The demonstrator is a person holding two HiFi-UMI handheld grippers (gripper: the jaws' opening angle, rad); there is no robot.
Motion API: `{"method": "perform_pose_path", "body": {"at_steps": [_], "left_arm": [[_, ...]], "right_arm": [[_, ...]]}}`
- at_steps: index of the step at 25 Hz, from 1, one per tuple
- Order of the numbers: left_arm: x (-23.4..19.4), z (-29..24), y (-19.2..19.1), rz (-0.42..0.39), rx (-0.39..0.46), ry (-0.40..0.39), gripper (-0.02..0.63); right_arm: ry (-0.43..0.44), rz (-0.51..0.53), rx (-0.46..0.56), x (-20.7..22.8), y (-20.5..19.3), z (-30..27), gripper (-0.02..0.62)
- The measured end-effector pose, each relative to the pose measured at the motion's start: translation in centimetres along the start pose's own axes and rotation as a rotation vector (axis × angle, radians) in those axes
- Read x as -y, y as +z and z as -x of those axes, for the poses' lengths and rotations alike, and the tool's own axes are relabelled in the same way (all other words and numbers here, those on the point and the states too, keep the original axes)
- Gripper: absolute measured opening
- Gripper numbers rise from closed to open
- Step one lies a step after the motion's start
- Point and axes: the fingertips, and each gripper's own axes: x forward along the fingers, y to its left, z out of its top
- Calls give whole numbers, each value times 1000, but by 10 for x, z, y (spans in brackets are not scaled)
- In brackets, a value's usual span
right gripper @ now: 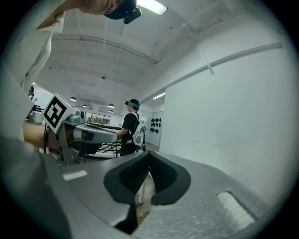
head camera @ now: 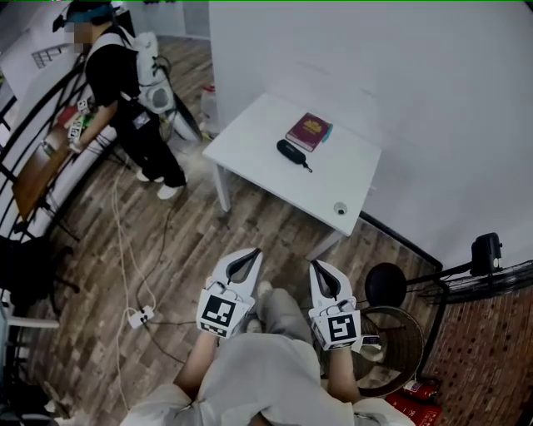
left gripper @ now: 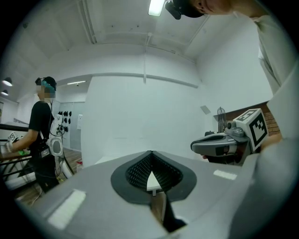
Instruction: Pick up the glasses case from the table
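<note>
Left gripper [head camera: 247,256] and right gripper [head camera: 320,269]: fingers clenched, empty. Glasses case [head camera: 291,153] lies just beside a book [head camera: 308,131]. Risk: arriving unopened would likely shove it.

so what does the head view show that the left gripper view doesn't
Only the head view: the case lying next to a red book on the table, and a small round thing near the table's corner. Only the left gripper view: the ceiling with a lit lamp. Both: the person in black, the white wall, the left gripper and the right gripper, each with its fingers shut and empty.
</note>
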Motion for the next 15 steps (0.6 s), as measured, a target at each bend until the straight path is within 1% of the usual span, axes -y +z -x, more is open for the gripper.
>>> {"method": "perform_pose_path", "body": {"at_steps": [5, 8, 10, 15], "left_arm": [[-9, -22, -11, 5, -15, 1, 18], [-18, -39, -10, -7, -20, -2, 18], [-24, -53, -10, -10, -25, 0, 18], [-45, -100, -13, -10, -47, 12, 18]], "right_arm": [[-6, -7, -4, 16, -8, -19, 5], [6, -6, 3, 25, -9, -35, 5], [12, -3, 7, 35, -9, -48, 5], [36, -33, -2, 69, -20, -85, 5]]}}
